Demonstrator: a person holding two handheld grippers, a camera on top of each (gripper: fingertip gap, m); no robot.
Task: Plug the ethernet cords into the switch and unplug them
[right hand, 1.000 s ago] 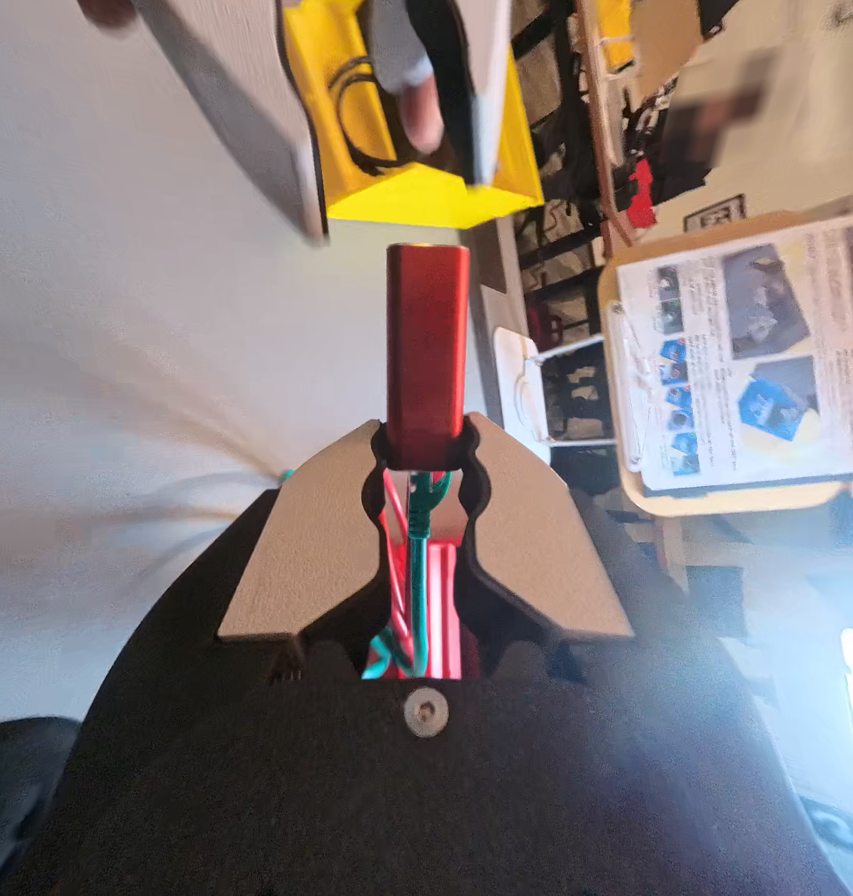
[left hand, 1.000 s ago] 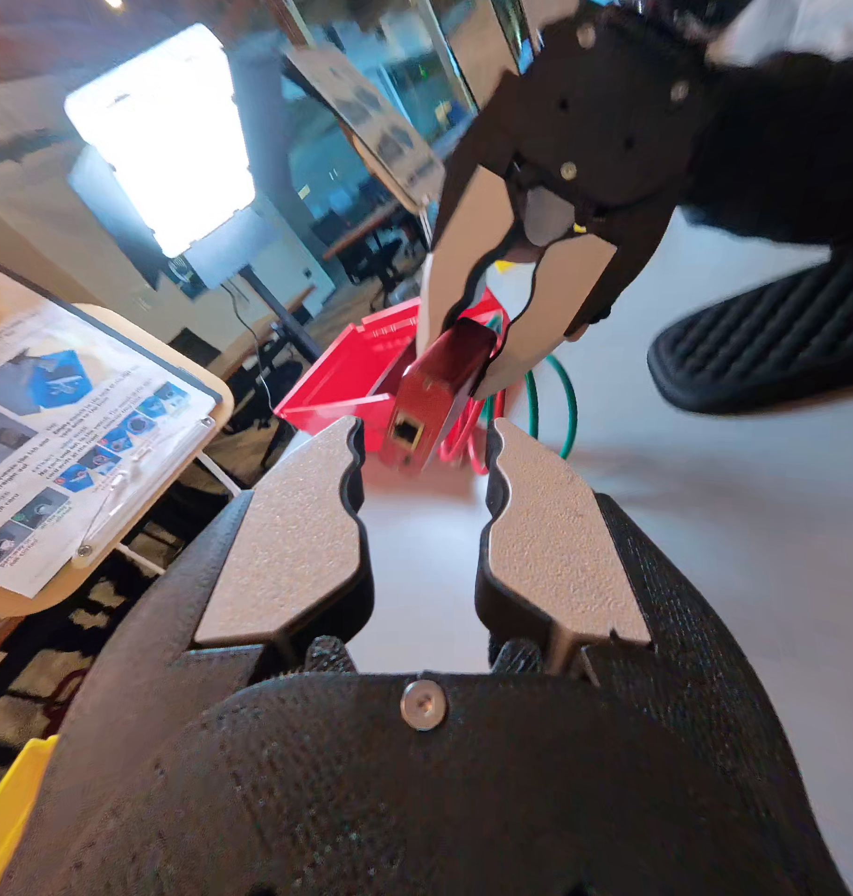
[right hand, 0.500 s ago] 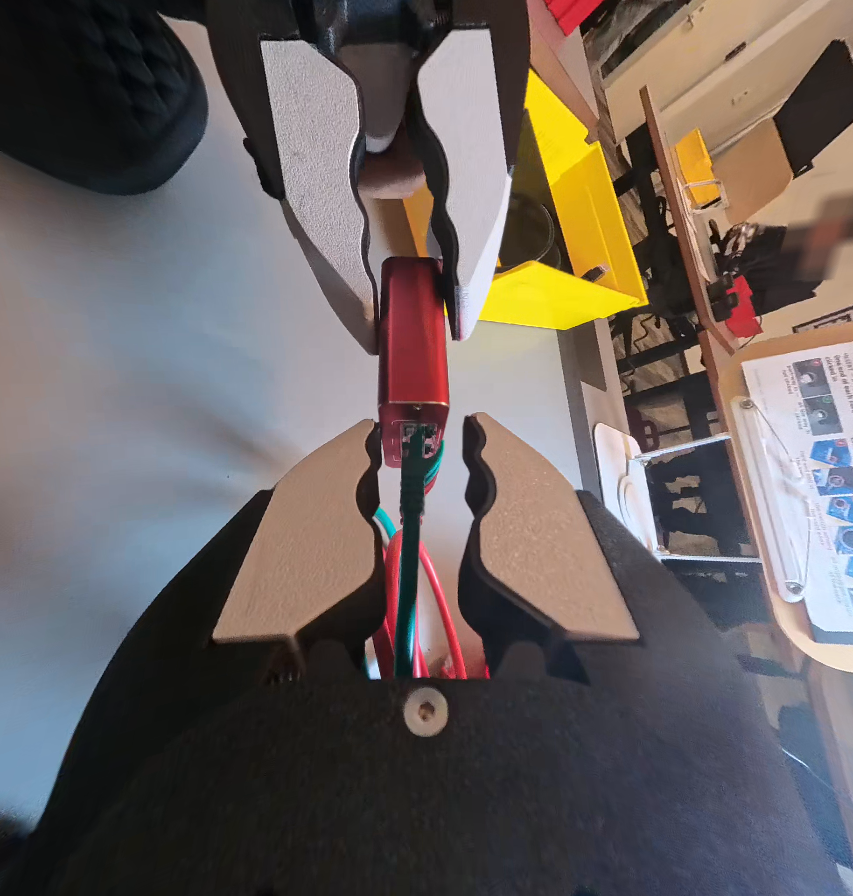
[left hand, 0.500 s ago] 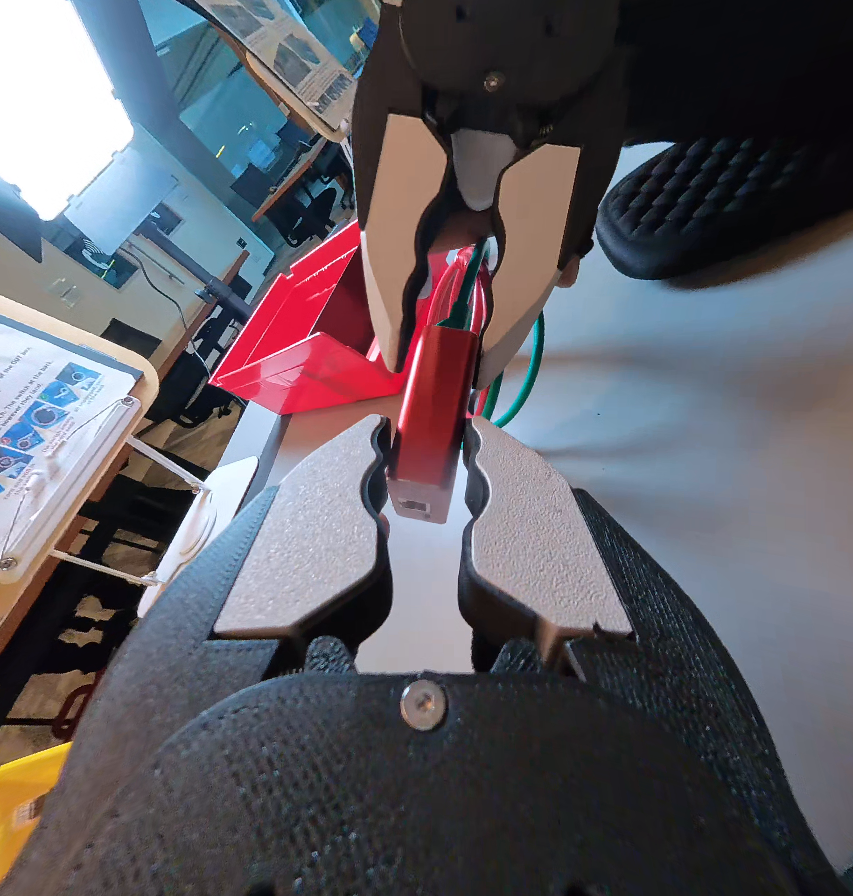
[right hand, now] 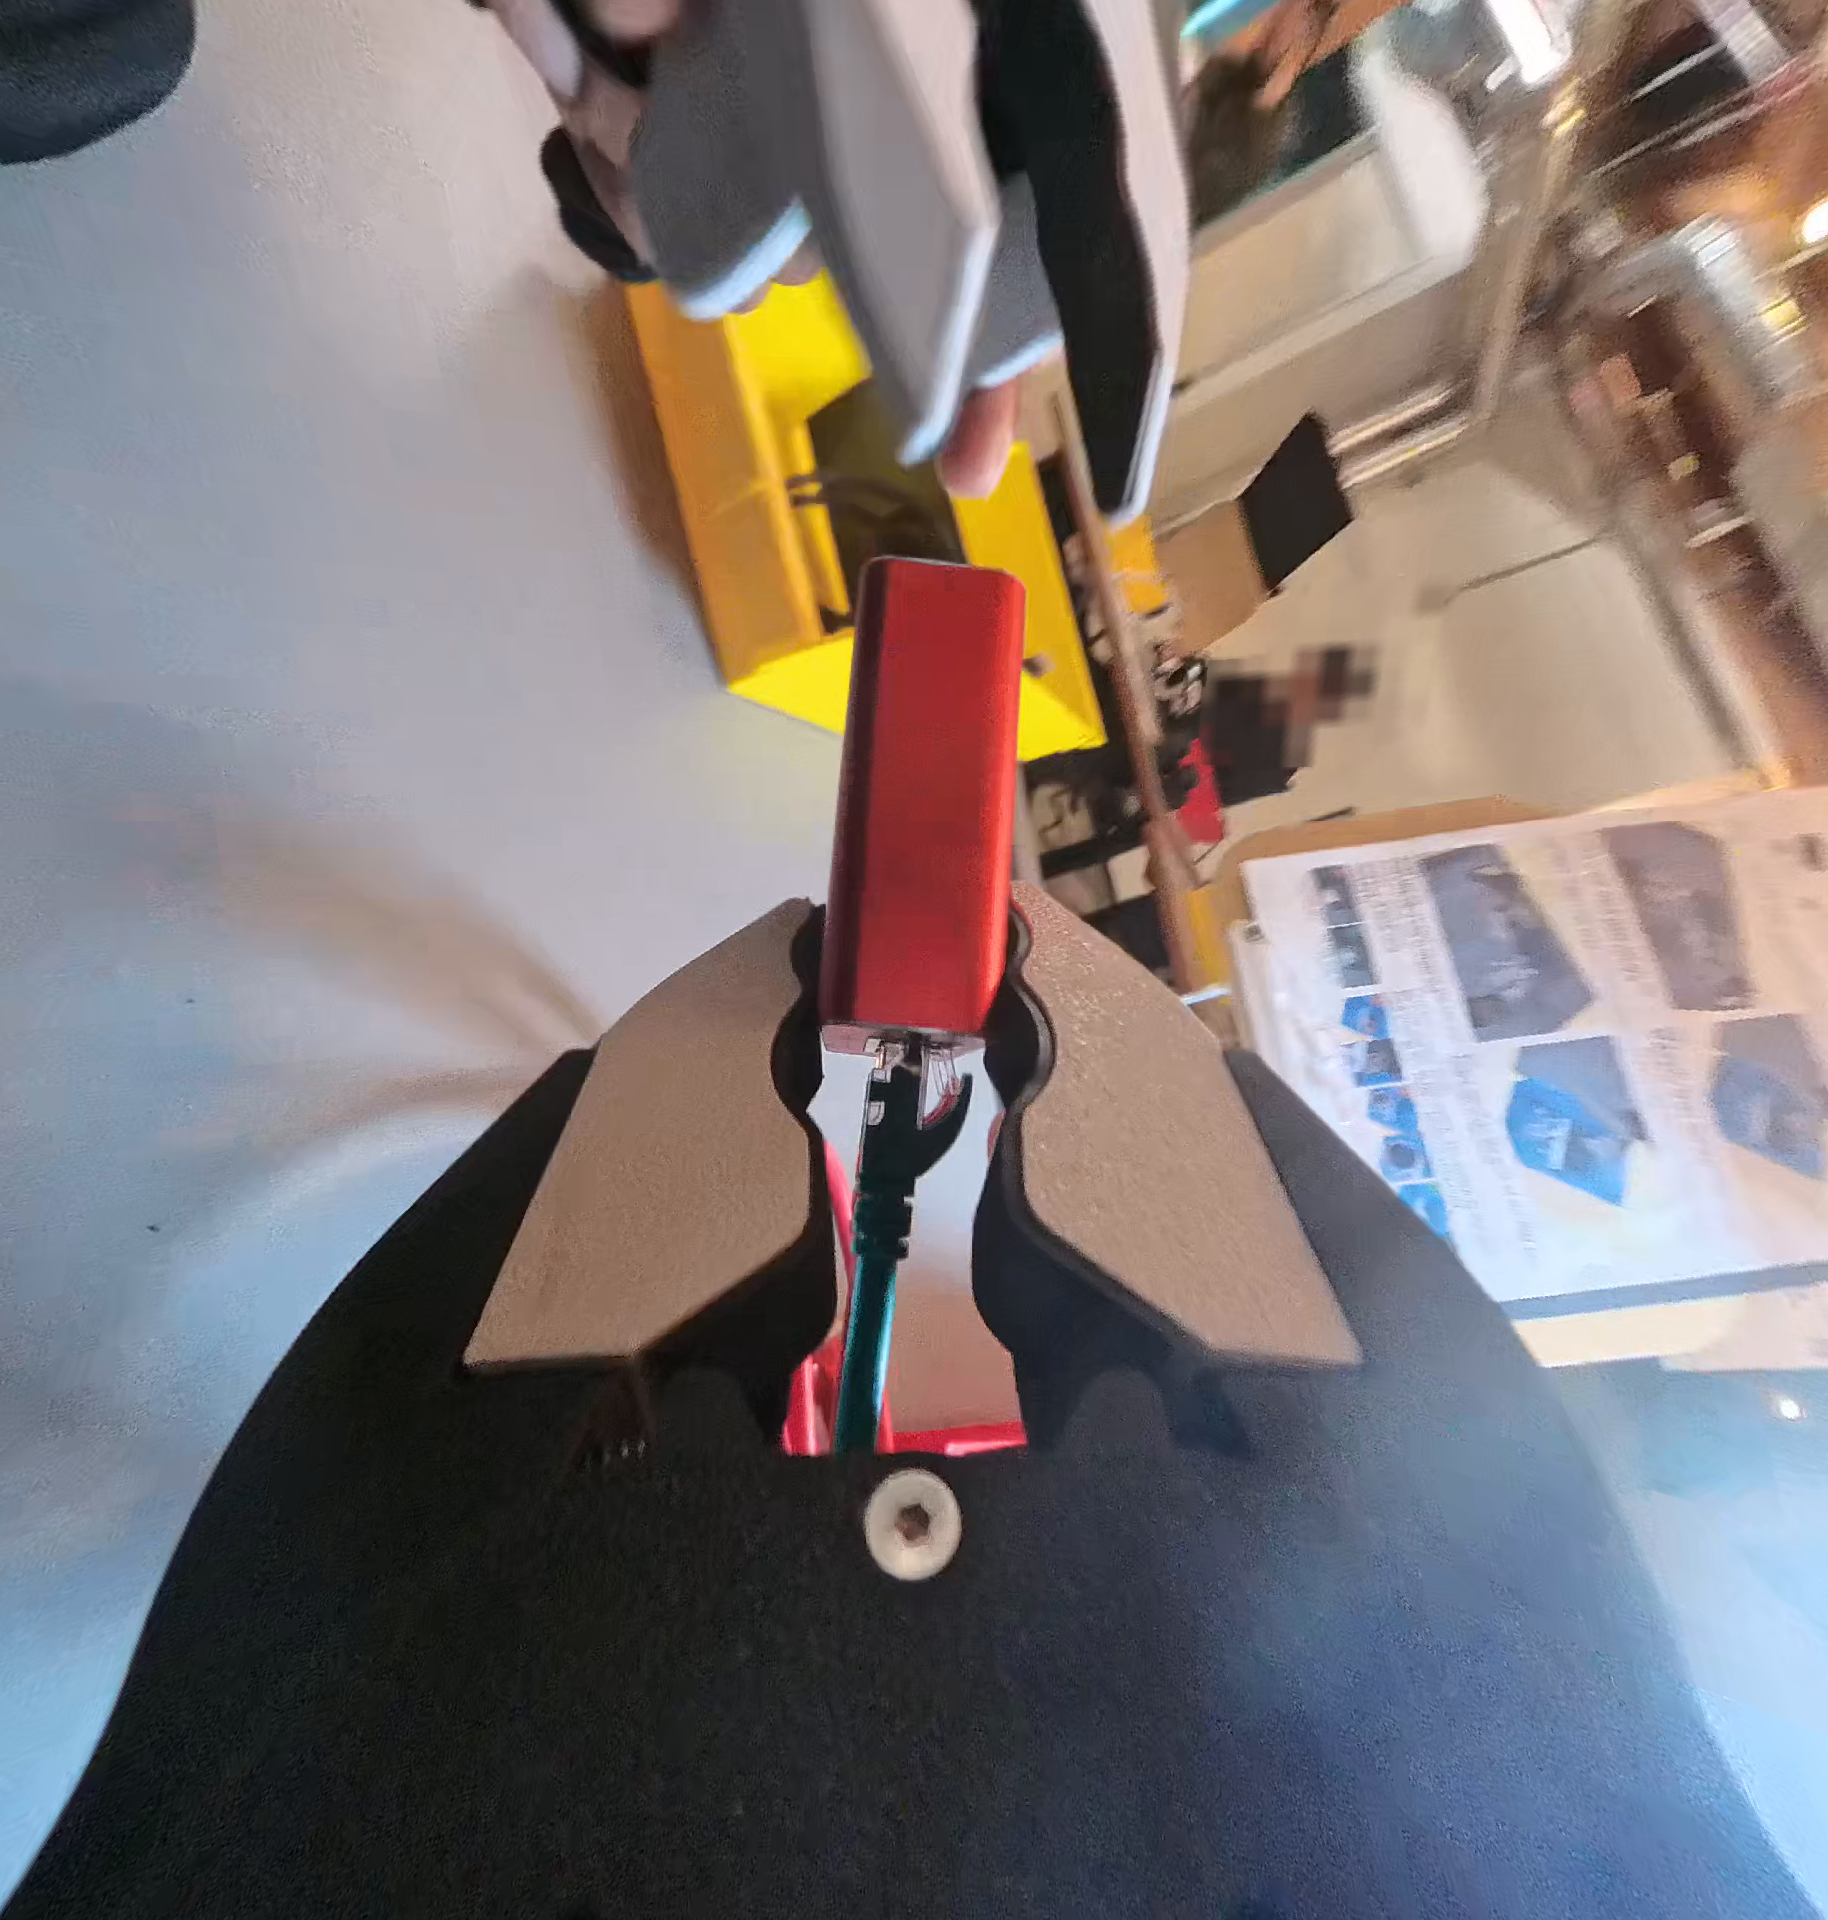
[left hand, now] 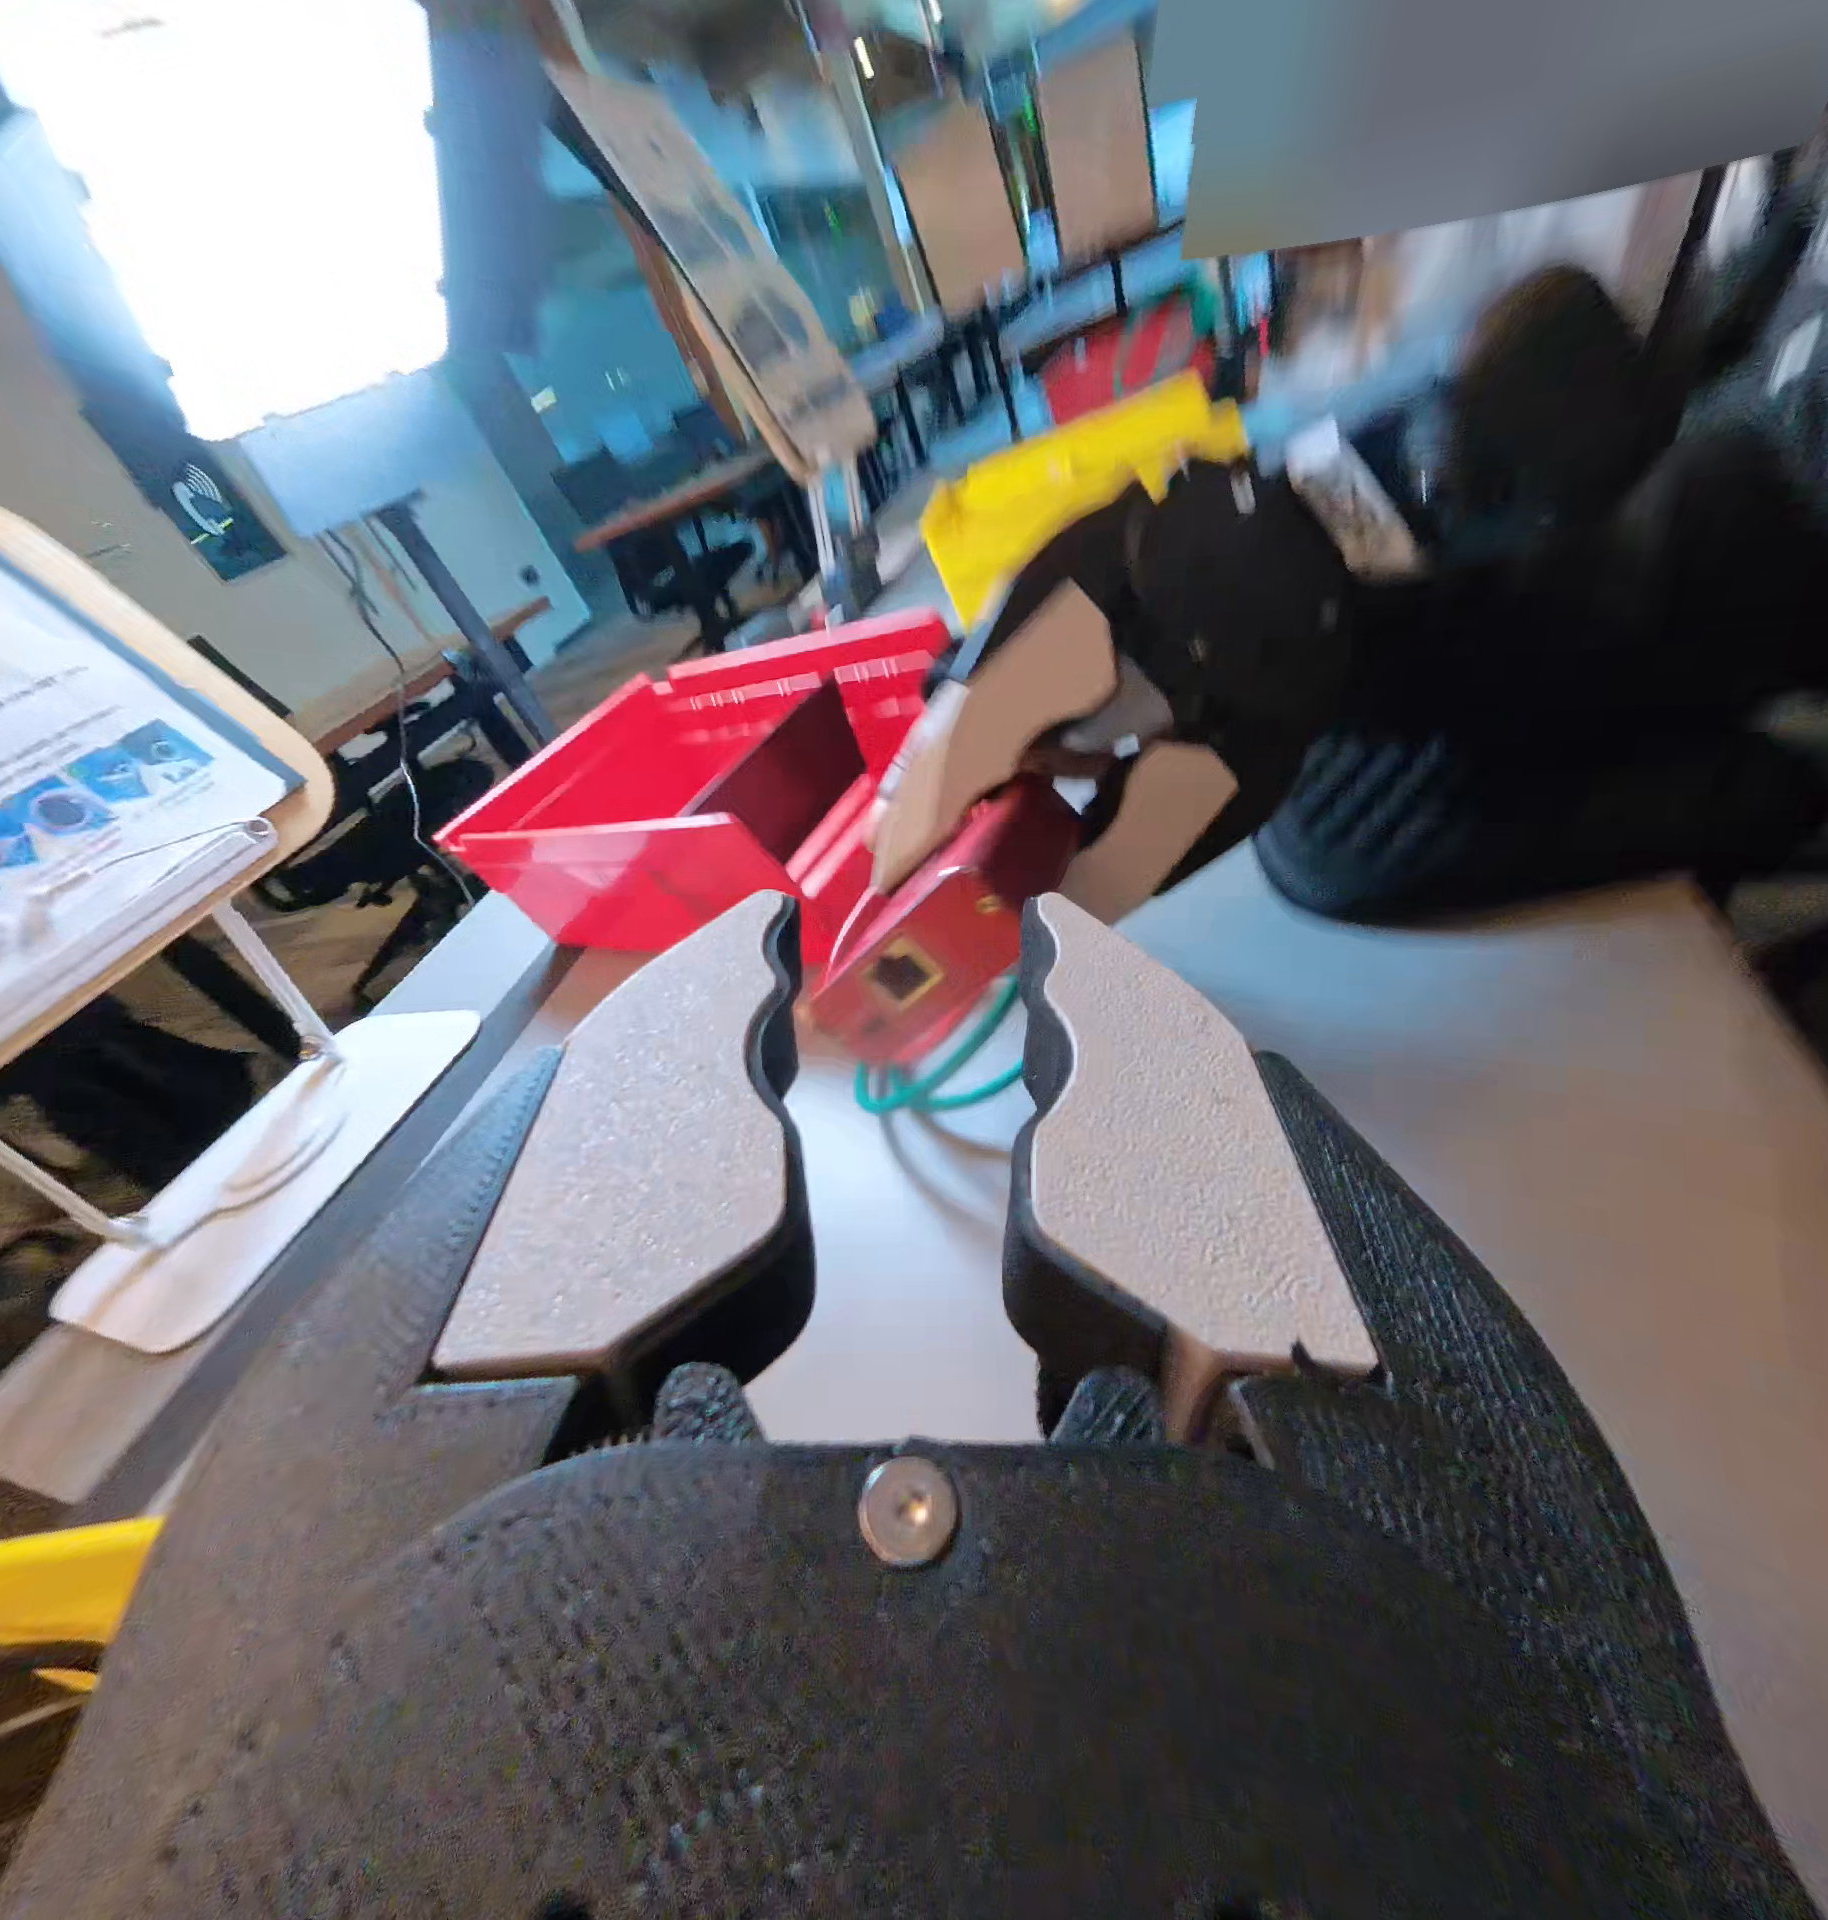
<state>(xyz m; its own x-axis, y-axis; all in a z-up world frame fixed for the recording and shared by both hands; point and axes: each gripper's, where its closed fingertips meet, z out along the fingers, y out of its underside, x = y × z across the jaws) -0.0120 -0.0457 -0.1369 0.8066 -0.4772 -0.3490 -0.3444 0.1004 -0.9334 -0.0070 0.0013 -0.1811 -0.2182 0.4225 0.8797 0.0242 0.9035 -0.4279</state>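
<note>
The right claw (right hand: 915, 997) was clamped on the red switch (right hand: 925, 800), a green cord (right hand: 874, 1288) already plugged into its near end between the fingers. Farther off, the left claw (left hand: 905, 1018) stood open and empty, the switch's far port (left hand: 902, 977) just ahead and unfilled, so plugging looked half done. The red cord (right hand: 837, 1184) was mostly hidden
</note>
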